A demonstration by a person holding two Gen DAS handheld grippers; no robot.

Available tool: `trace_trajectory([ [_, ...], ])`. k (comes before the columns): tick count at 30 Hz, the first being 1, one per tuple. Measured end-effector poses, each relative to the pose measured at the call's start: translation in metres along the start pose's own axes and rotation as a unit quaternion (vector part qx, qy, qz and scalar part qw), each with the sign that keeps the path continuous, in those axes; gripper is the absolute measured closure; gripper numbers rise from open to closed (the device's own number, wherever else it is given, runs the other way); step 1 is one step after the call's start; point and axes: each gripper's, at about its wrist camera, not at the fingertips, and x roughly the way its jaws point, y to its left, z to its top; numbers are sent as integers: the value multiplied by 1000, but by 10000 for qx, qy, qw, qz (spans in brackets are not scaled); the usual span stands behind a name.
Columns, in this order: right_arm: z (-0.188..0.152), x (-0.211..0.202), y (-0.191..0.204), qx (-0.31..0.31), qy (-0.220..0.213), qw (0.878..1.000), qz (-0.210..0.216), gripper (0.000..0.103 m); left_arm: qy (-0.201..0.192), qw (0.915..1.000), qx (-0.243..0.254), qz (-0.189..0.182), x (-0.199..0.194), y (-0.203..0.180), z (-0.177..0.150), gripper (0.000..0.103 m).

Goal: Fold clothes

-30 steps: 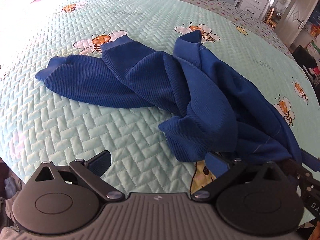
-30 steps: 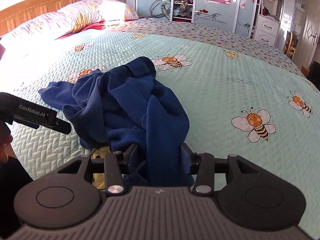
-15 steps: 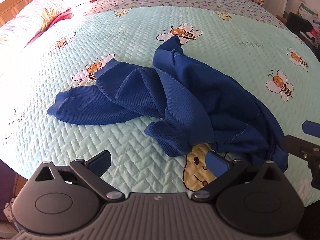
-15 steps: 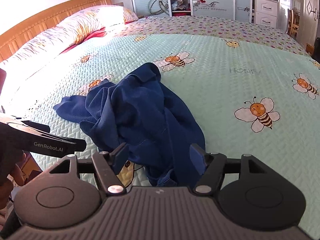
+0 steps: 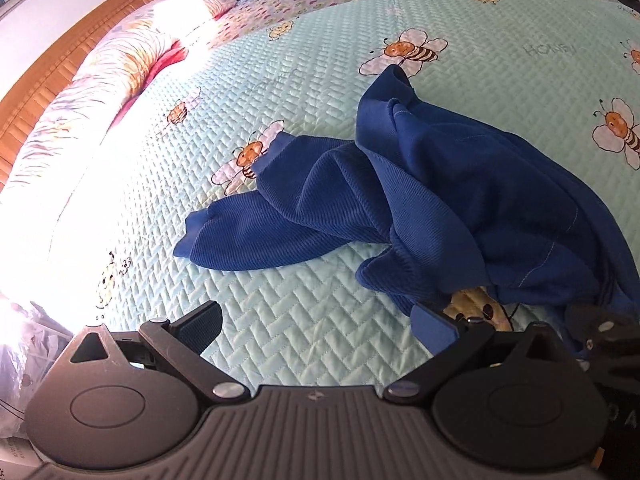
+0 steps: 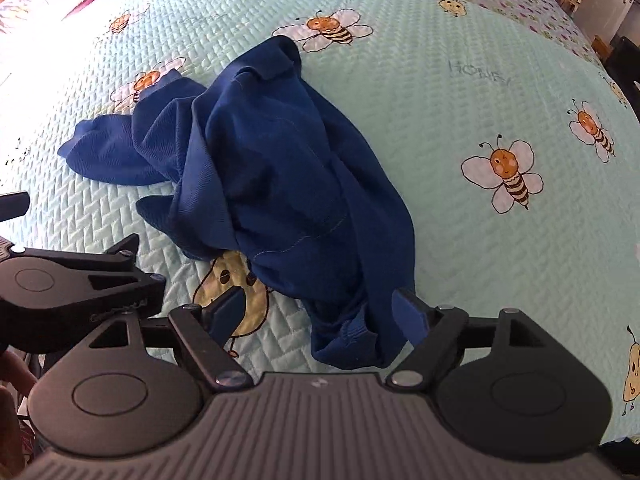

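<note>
The crumpled royal-blue ribbed knit garment (image 6: 272, 184) lies bunched, not folded, on the mint quilted bee-print bed cover (image 6: 460, 100), long axis running away leftward. Its near hem sits between the fingers of the right hand-held gripper (image 6: 320, 314), spread wide and empty; the left hand-held gripper (image 5: 316, 326), likewise wide and empty, sits left of the heap.

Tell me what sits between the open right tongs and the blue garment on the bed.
Nothing visible. The right tongs stand open directly over the near edge of the blue garment. The left tongs, also open, hover beside the garment over bare quilt.
</note>
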Motion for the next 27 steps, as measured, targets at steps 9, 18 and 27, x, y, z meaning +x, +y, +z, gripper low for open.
trace_trajectory([
  [9, 11, -4, 9, 121, 49, 9999, 48, 23, 206, 9990, -251, -302, 10, 14, 1, 0],
  [18, 15, -7, 8, 240, -19, 9997, 25, 23, -129, 9985, -312, -434, 2, 21, 14, 0],
  [27, 17, -6, 8, 250, -38, 9997, -6, 23, -95, 9986, -258, -463, 10, 18, 13, 0],
])
